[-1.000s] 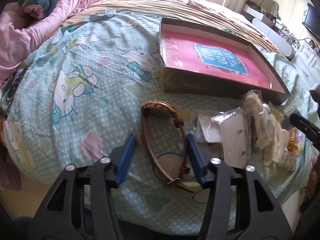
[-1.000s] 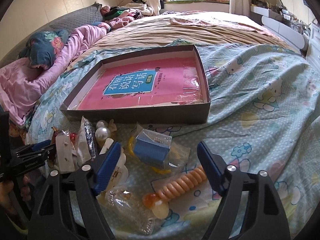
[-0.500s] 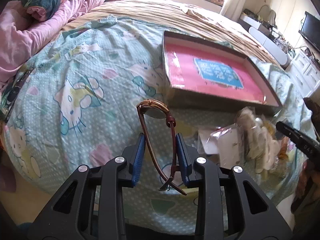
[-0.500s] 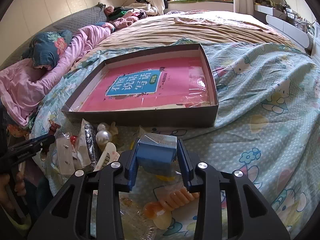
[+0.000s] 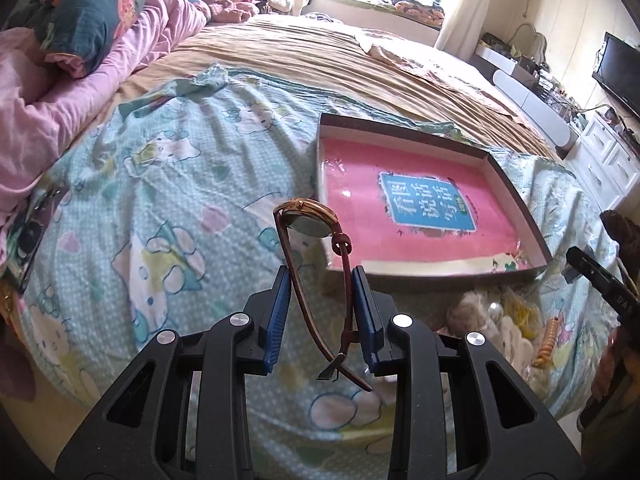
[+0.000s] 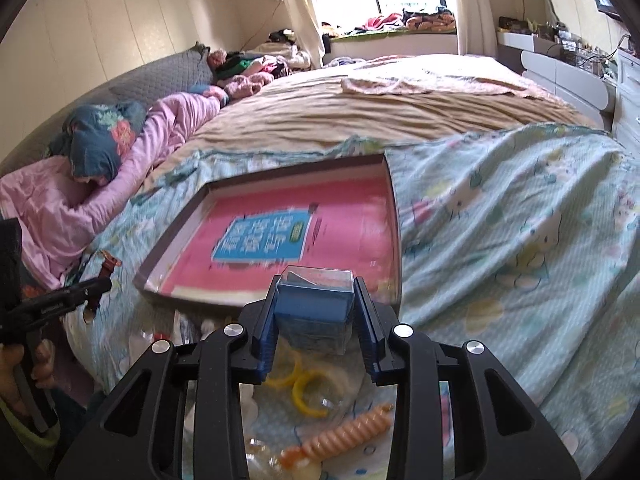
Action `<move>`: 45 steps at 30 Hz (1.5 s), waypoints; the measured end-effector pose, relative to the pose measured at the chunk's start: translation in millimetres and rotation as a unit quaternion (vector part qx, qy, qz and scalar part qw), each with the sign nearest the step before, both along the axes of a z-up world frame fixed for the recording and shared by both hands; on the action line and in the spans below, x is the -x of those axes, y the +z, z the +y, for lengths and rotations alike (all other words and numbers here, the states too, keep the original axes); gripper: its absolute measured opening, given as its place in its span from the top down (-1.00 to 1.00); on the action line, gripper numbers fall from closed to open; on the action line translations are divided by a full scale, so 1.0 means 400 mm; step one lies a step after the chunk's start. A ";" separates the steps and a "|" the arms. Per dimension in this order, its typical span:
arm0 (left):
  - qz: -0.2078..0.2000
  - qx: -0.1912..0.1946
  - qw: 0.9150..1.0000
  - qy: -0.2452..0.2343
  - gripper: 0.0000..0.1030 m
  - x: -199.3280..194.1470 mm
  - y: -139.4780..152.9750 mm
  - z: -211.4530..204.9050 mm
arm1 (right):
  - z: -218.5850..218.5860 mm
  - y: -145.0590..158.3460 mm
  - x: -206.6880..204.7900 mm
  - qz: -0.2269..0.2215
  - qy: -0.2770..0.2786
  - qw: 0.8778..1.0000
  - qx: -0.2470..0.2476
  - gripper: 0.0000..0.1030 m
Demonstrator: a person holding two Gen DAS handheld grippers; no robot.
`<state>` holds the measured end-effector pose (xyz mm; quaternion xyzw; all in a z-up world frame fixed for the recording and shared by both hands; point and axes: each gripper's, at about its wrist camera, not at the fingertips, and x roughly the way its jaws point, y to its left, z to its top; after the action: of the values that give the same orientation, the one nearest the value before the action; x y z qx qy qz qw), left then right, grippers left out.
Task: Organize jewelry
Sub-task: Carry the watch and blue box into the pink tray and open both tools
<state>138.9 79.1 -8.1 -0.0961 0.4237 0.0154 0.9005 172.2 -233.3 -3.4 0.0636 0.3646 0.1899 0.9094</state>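
My left gripper (image 5: 320, 292) is shut on a wristwatch (image 5: 310, 222) with a gold case and brown leather strap, lifted off the bed with its face pointing away. My right gripper (image 6: 315, 304) is shut on a small blue box with a clear lid (image 6: 314, 300), also raised. Ahead of both lies a shallow dark box lid (image 5: 516, 196) lined with a pink book (image 5: 360, 184) bearing a blue label; the same box lid (image 6: 176, 248) shows in the right wrist view. Loose jewelry lies below: yellow rings (image 6: 306, 392) and an orange spiral hair tie (image 6: 344, 432).
A cartoon-print blue bedsheet (image 5: 168, 184) covers the near part of the bed, with a tan blanket (image 6: 380, 108) beyond. Pink bedding (image 5: 60, 100) is piled at the left. Bagged jewelry (image 5: 496, 320) sits near the box lid's front. The person's hand (image 6: 24, 364) holds the other gripper.
Both grippers closed, the left on the watch strap and the right on the blue box, and then lifted their items off the bed toward the box lid.
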 end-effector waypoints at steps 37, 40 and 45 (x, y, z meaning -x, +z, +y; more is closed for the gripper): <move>0.004 -0.013 0.999 -0.035 0.51 -0.212 -0.080 -0.113 | 0.067 -0.101 -0.248 0.061 -0.014 0.997 0.054 0.37; 0.001 -0.012 0.999 -0.037 0.50 -0.210 -0.075 -0.112 | 0.062 -0.105 -0.250 0.067 -0.020 0.996 0.050 0.31; -0.003 -0.012 0.999 -0.039 0.49 -0.207 -0.062 -0.114 | 0.058 -0.089 -0.239 0.055 -0.024 0.997 0.048 -0.09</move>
<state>221.8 33.6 -32.9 -0.0686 0.4244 -0.0144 0.9027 267.7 -210.1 -38.9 0.0391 0.4210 0.1461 0.8944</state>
